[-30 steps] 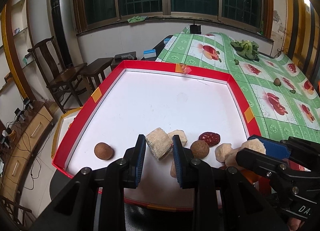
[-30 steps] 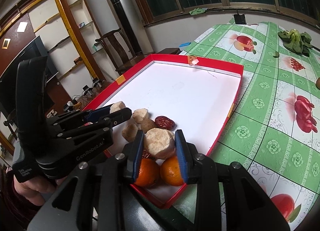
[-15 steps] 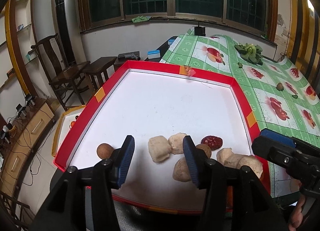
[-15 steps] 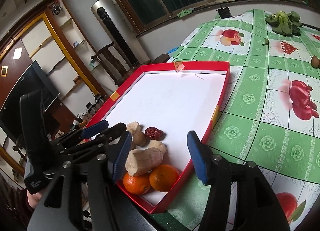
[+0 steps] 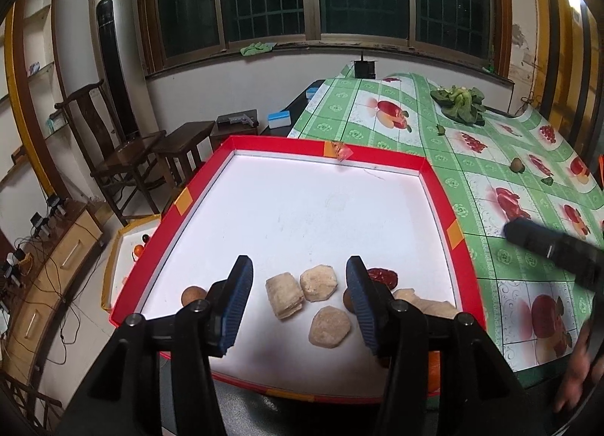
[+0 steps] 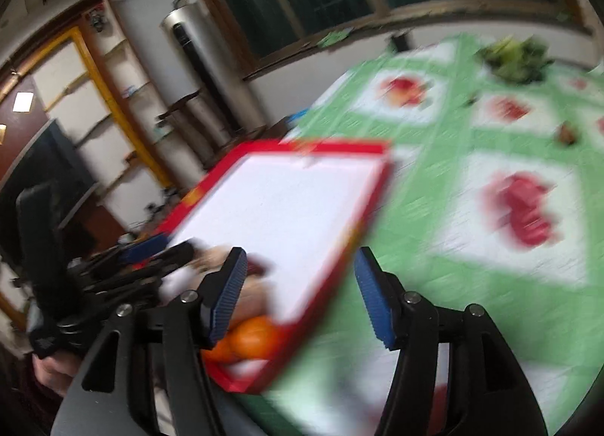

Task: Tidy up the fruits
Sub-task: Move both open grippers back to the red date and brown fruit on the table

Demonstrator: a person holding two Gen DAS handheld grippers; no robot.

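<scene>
A red-rimmed white tray [image 5: 438, 187] holds several pale peeled chunks [image 5: 285, 294], a brown longan [image 5: 193, 295], a red date [image 5: 383, 277] and an orange [image 5: 433, 364] at its near right corner. My left gripper [image 5: 298, 266] stands open above the near part of the tray; two pale chunks lie between its fingers, untouched. The right wrist view is blurred. There my right gripper [image 6: 300, 253] is open and empty over the tray's right rim [image 6: 339, 266], with two oranges [image 6: 253, 338] by its left finger. The left gripper [image 6: 113, 277] shows at the left.
The tray sits on a green fruit-print tablecloth [image 5: 490, 171]. Farther back on it lie leafy greens [image 5: 458, 103] and a small brown fruit [image 5: 516, 164]. A wooden chair [image 5: 109, 149] and a second tray [image 5: 120, 247] on the floor stand to the left.
Both grippers opened and let go of the pale chunks they held; those now lie in the tray. The right gripper swung to the right, toward the tablecloth.
</scene>
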